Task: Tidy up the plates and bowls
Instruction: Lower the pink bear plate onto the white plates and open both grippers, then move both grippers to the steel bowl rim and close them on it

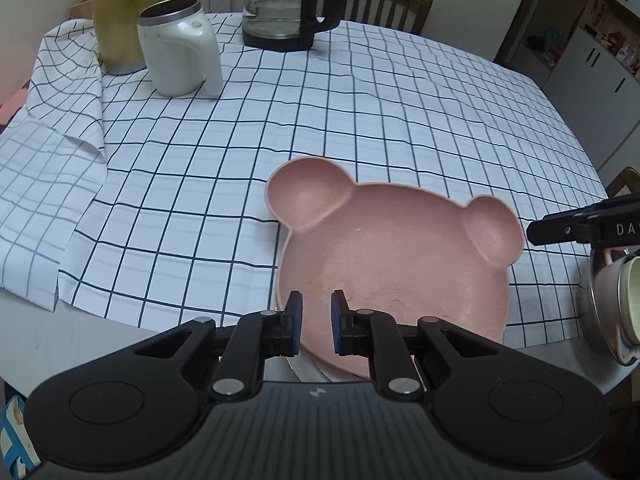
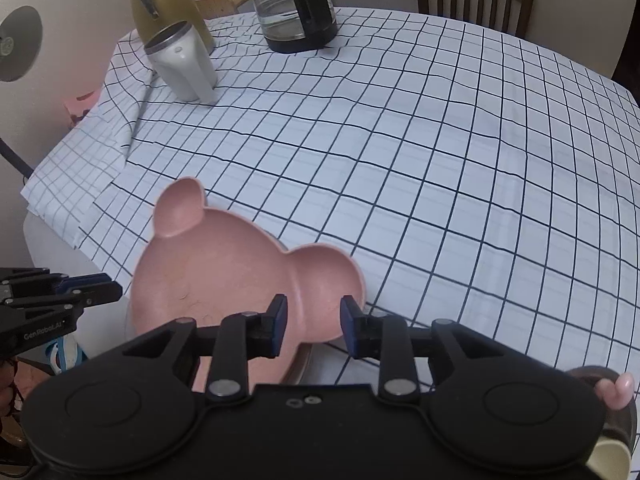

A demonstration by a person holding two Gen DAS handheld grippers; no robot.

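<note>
The pink bear plate point(image 1: 384, 264) is lying at the near edge of the table point(image 1: 80, 336), partly on the checked cloth point(image 1: 280, 120), its ears pointing toward the far side. I am holding my left gripper point(image 1: 316, 320) over its near rim, jaws slightly apart with nothing between them. My right gripper point(image 2: 313, 326) is hovering over one ear, jaws apart and gripping nothing. A white jug point(image 1: 180, 48) and a glass carafe point(image 1: 288, 4) are standing at the far edge.
</note>
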